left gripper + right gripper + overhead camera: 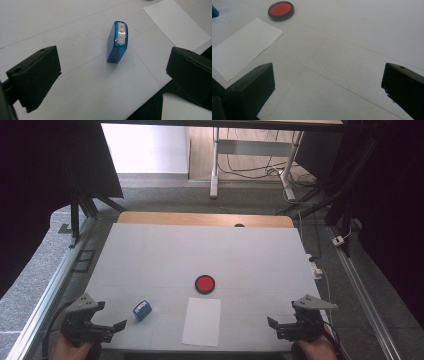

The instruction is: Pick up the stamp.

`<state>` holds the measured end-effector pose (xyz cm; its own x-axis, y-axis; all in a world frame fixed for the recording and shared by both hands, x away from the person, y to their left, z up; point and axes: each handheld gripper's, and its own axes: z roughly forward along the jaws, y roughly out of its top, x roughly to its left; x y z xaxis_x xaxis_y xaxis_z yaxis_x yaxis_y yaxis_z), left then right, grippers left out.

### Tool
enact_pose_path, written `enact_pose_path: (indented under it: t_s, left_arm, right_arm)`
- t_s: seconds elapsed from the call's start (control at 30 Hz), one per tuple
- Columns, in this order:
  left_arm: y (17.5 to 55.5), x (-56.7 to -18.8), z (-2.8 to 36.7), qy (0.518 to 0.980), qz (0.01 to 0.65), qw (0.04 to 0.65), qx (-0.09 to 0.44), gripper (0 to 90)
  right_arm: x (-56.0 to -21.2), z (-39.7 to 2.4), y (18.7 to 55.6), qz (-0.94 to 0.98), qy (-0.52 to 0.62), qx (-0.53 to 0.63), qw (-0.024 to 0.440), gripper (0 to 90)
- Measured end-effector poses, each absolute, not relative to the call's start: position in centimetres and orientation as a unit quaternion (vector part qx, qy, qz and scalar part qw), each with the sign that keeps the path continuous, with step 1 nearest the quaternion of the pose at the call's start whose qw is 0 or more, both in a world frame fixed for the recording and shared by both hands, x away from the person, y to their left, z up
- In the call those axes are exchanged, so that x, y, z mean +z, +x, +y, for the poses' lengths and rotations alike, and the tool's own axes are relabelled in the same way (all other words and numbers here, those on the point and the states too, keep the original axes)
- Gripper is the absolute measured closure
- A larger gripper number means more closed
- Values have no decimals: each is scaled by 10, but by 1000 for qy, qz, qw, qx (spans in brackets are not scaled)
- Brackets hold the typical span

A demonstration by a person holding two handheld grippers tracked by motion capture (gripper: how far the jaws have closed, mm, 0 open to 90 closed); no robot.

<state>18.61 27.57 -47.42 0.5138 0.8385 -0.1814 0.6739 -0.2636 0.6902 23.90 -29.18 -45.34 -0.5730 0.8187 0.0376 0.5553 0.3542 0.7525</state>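
A blue stamp (142,310) with a white label lies on the white table, left of a white sheet of paper (202,321). A round red ink pad (205,284) in a black case sits just beyond the paper. My left gripper (112,326) rests at the table's near left corner, open, with the blue stamp (117,42) lying ahead of its jaws. At the near right my right gripper (274,327) stands open with nothing between its jaws; the red ink pad (281,10) and the paper (242,47) lie ahead to its left.
The white table (165,255) has a wooden strip along its far edge. Aluminium rails (45,295) run along both sides. Behind the table stand a desk frame (216,165) and loose cables on the floor.
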Motion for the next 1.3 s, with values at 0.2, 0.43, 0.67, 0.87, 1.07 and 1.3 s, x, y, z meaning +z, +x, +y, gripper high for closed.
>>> enact_pose_path:
  t_s: [0.2,0.43,0.67,0.87,1.07,1.3]
  left_arm:
    - [185,-474,276,788,478,370,111,0]
    - [186,-475,275,791,479,365,107,0]
    - [187,-475,277,786,486,367,102,0]
    - [187,-475,279,783,488,374,98,0]
    - [189,-474,278,789,477,377,91,0]
    - [189,-471,277,790,468,381,104,0]
  right_arm:
    - [-454,-290,239,808,422,372,174,0]
    - [-454,-287,239,817,411,366,173,0]
    - [-454,-287,239,818,409,367,171,1]
    - [-454,-286,239,822,403,363,171,2]
    - [-454,-285,238,826,396,362,174,7]
    - [-454,-283,238,831,390,356,176,7]
